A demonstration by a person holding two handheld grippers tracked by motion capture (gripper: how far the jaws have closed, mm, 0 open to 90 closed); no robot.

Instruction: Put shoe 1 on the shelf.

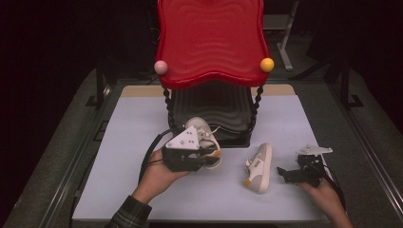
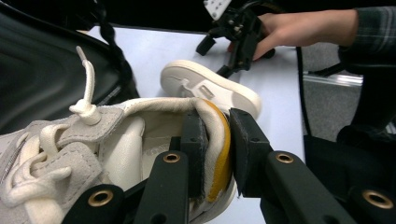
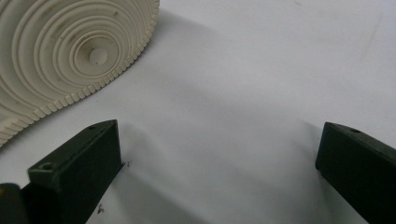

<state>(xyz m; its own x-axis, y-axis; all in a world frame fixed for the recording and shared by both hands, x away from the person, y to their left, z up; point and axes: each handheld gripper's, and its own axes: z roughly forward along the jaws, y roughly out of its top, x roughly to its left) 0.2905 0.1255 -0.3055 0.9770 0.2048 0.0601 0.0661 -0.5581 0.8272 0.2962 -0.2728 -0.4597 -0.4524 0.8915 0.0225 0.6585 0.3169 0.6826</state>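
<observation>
My left gripper (image 1: 213,155) is shut on the heel collar of a cream sneaker (image 1: 203,133) and holds it just above the table, in front of the rack. In the left gripper view the jaws pinch the padded heel with its yellow tab, one pad inside the shoe (image 2: 93,149) and one outside; my left gripper (image 2: 218,149) points toward the second sneaker (image 2: 210,88). That second sneaker (image 1: 259,168) lies on its side on the table. My right gripper (image 1: 285,174) rests just to its right, open and holding nothing. Its ribbed sole (image 3: 70,51) shows beyond my right gripper (image 3: 219,158).
A rack with a red wavy top tray (image 1: 211,42) and a black lower tray (image 1: 214,107) stands at the back middle of the pale table (image 1: 123,156). A pink ball (image 1: 160,67) and a yellow ball (image 1: 267,64) cap its front corners. Twisted black posts (image 1: 167,107) flank the lower tray.
</observation>
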